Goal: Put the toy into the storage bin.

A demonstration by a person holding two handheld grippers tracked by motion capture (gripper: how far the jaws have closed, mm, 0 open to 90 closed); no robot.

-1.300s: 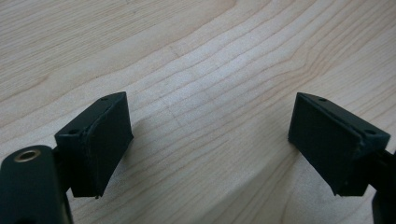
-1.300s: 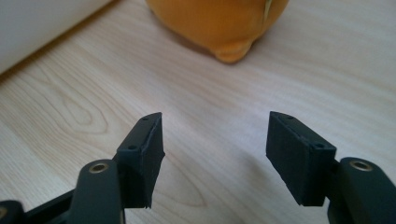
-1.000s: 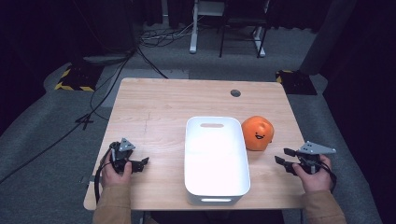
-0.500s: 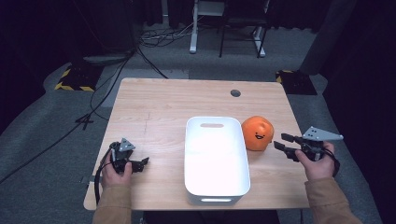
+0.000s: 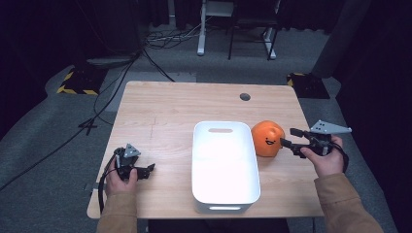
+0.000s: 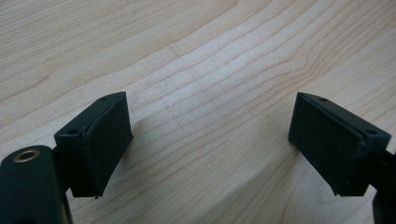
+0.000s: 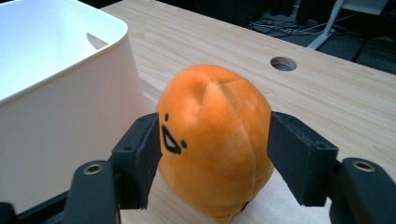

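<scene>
Orange plush (image 7: 215,144) sits between the right claw's (image 7: 212,158) just-widened, open jaws, beside the white bin (image 7: 56,93)

tan sleeves (image 5: 347,204), black claws (image 5: 290,137), grey three-cornered plates (image 5: 329,127)

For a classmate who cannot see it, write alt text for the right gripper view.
An orange plush toy with a small smiling face sits on a wooden table between the open black jaws of the right gripper. A white bin stands beside it.
</scene>
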